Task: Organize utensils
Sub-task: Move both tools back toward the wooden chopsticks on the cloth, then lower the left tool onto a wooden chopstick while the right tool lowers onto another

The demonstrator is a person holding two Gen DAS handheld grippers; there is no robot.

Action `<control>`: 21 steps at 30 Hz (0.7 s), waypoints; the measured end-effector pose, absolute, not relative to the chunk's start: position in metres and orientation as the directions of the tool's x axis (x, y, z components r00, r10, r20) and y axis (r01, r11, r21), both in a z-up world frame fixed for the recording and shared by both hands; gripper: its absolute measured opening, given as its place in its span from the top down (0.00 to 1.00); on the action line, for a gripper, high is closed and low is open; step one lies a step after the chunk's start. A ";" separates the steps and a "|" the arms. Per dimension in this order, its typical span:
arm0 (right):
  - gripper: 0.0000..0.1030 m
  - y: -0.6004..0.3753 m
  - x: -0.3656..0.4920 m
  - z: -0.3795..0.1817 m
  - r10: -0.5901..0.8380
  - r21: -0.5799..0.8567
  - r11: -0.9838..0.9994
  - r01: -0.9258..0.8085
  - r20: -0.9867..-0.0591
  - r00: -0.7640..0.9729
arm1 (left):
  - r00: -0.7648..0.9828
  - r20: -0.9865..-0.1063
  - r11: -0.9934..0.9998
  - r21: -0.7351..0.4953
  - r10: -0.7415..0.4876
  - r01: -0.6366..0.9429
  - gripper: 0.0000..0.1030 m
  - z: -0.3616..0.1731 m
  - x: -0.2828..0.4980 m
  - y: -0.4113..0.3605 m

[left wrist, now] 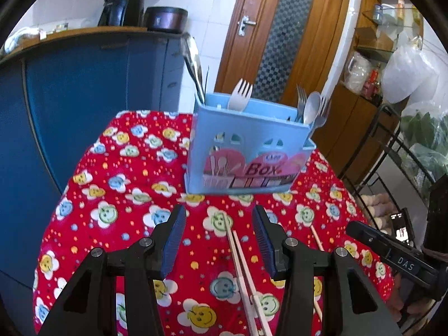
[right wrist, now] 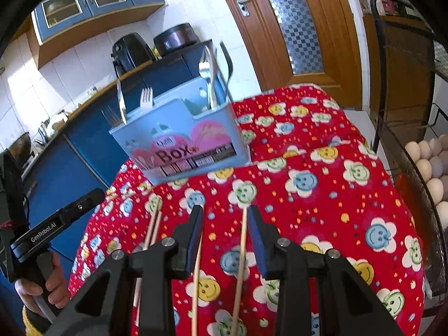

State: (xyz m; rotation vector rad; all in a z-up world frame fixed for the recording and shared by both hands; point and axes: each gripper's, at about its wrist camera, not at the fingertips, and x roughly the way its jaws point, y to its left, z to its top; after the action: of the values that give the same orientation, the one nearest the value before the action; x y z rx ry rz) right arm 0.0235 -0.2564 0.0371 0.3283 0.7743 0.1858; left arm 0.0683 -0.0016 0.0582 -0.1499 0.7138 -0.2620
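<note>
- The left gripper (left wrist: 218,218) hangs low over the red flowered cloth (left wrist: 117,190) that covers the surface; its jaws stand apart with nothing pressed between them, and a pair of pale chopsticks (left wrist: 240,263) lies on the cloth in the gap, which reads as lining up for a pick
- The right gripper (right wrist: 225,219) is set the same way, jaws apart and holding nothing, with two thin wooden sticks (right wrist: 240,263) running under it in the lower middle of its frame; one lies in the gap, the other passes beside and under the left-hand jaw
- A person's hand (right wrist: 42,294) grips the handle of the left tool at the lower left of the right wrist view
- The blue utensil box (left wrist: 249,151) stands upright on the cloth, just above centre in both views, well clear of either gripper; it seems the likely home for the loose sticks
- The box is pale blue plastic with arched cut-outs and a pink label reading "Box"; it is split into compartments
- A white plastic fork (left wrist: 240,93), metal forks (left wrist: 301,98), a spoon (left wrist: 312,107) and tall metal tongs (left wrist: 193,64) already stand in it, handles down
- The chopsticks are slim, straight and light, lying flat, so a low, careful pinch looks necessary
</note>
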 end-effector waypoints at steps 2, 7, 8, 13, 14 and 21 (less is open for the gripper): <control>0.65 -0.257 0.024 0.031 0.280 0.351 0.935 -0.040 -0.668 0.689 | 0.711 -0.641 0.956 -0.223 -0.290 0.189 0.51 0.052 0.070 -0.004; 0.65 -0.259 0.026 0.018 0.277 0.345 0.938 -0.030 -0.698 0.660 | 0.675 -0.678 0.957 -0.221 -0.290 0.189 0.51 0.038 0.074 -0.009; 0.65 -0.259 0.026 0.017 0.276 0.342 0.939 -0.029 -0.703 0.656 | 0.669 -0.685 0.957 -0.222 -0.290 0.189 0.51 0.035 0.074 -0.010; 0.65 -0.258 0.030 0.008 0.275 0.332 0.943 -0.029 -0.726 0.630 | 0.632 -0.719 0.958 -0.217 -0.288 0.191 0.51 0.021 0.079 -0.016; 0.65 -0.258 0.030 0.006 0.275 0.330 0.944 -0.029 -0.730 0.626 | 0.626 -0.725 0.958 -0.214 -0.286 0.191 0.51 0.019 0.079 -0.017; 0.65 -0.252 0.032 -0.005 0.272 0.308 0.950 -0.042 -0.759 0.591 | 0.593 -0.757 0.961 -0.204 -0.274 0.185 0.51 0.005 0.083 -0.021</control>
State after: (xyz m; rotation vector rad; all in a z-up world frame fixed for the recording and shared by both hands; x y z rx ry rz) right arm 0.0319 -0.2520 -0.0053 0.2704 0.9234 0.1856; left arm 0.0826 -0.0213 0.0048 -0.1076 0.8974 -0.2672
